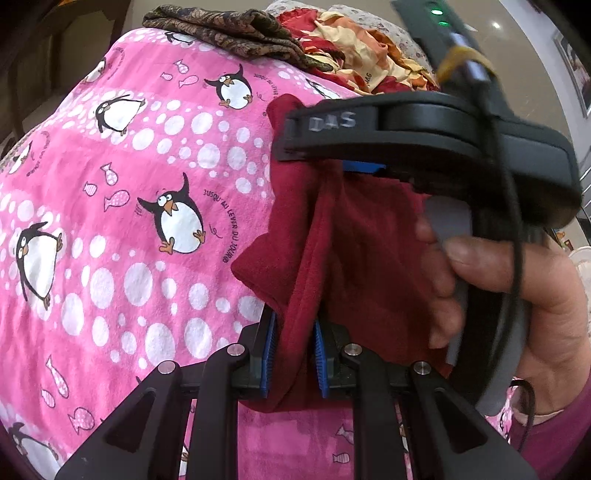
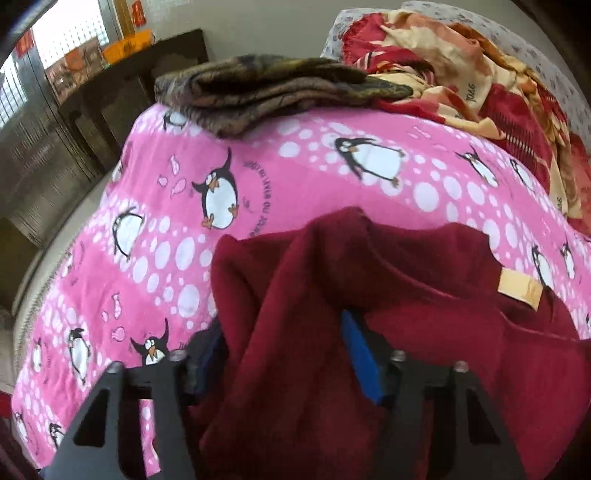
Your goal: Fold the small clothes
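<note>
A dark red fleece garment (image 1: 354,251) hangs above the pink penguin bedspread (image 1: 122,206). My left gripper (image 1: 293,354) is shut on a fold of it between its blue pads. My right gripper (image 1: 314,147) shows in the left wrist view, held by a hand, clamped on the garment's upper edge. In the right wrist view the garment (image 2: 369,295) drapes over and between the right gripper's blue pads (image 2: 360,354), with a yellow label (image 2: 519,286) showing at its right. The right gripper (image 2: 284,354) holds a bunch of the cloth.
A folded brown patterned cloth (image 1: 236,33) (image 2: 273,88) lies at the bedspread's far edge. A crumpled red and cream blanket (image 1: 365,48) (image 2: 461,74) lies behind it. Dark furniture (image 2: 147,70) stands beyond the bed at the left.
</note>
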Demonstrator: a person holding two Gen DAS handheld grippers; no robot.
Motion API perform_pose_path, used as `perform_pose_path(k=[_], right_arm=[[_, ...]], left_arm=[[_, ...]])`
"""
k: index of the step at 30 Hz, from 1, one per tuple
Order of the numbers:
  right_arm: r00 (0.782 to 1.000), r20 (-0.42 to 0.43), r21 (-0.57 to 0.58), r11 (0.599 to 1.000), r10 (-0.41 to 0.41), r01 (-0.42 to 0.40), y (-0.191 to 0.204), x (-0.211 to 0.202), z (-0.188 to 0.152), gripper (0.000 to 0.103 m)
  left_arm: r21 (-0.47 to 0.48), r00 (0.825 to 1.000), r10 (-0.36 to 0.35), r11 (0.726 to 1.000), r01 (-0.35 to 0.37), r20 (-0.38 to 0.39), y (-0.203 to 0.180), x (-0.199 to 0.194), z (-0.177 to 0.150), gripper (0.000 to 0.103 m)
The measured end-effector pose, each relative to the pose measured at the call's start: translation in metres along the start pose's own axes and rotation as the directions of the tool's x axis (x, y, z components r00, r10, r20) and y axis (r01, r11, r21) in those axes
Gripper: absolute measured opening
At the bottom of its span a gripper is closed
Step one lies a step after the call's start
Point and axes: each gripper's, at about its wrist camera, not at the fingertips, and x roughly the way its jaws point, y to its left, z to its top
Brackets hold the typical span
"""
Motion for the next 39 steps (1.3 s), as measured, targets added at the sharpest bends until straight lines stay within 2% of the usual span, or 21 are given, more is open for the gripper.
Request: perform_pose_path(k=[1, 5, 11, 16, 19, 20, 24, 27, 32, 39], right_arm=[[1.0, 0.001, -0.004, 1.0, 0.013, -0.013, -0.001, -0.001, -0.001, 0.04], [0.999, 0.011, -0.038, 0.999, 0.033, -0.033, 0.0, -0.008, -0.003, 0.028], [0.998, 0.027, -0.038, 0.998, 0.048, -0.047, 0.0, -0.017, -0.005, 0.028], [0.997, 0.03, -0.032, 0.997, 0.067, -0.066, -0.004, -0.023, -0.005, 0.028], [0.996, 0.027, -0.028, 0.996, 0.089, -0.089, -0.008, -0.028, -0.006, 0.025], [0.995, 0.026, -0.026, 0.995, 0.096, -0.095, -0.009, -0.03, -0.006, 0.025], [0.992, 0.04, -0.014, 0.992, 0.122, -0.121, -0.019, -0.046, -0.007, 0.022], [0.988, 0.079, -0.009, 0.991, 0.133, -0.132, -0.028, -0.065, -0.008, 0.021], [0.978, 0.146, 0.015, 0.988, 0.149, -0.153, -0.054, -0.107, -0.009, 0.021], [0.974, 0.212, 0.034, 0.996, 0.078, -0.087, -0.108, -0.165, -0.025, 0.019]], left_arm=[[-0.001, 1.0, 0.002, 1.0, -0.002, -0.001, -0.001, 0.0, 0.0, 0.0], [-0.004, 1.0, 0.011, 1.0, -0.011, -0.006, -0.005, 0.005, 0.0, 0.0], [0.001, 0.999, 0.029, 1.0, -0.029, -0.017, -0.009, 0.009, 0.0, 0.001], [0.002, 0.999, 0.04, 0.999, -0.04, -0.03, -0.007, 0.018, -0.001, 0.007], [-0.001, 0.999, 0.032, 0.999, -0.032, -0.036, -0.007, 0.017, -0.001, 0.005], [0.004, 0.999, 0.029, 1.0, -0.029, -0.035, -0.009, 0.015, -0.001, 0.0], [0.038, 1.0, 0.002, 0.999, -0.002, -0.007, -0.022, -0.004, 0.0, 0.0], [0.074, 0.999, -0.038, 0.997, 0.036, 0.026, -0.04, -0.024, 0.004, 0.0], [0.155, 0.994, -0.103, 0.983, 0.096, 0.036, -0.088, -0.043, 0.008, 0.0], [0.303, 0.986, -0.17, 0.939, 0.163, -0.006, -0.175, -0.039, 0.004, 0.0]])
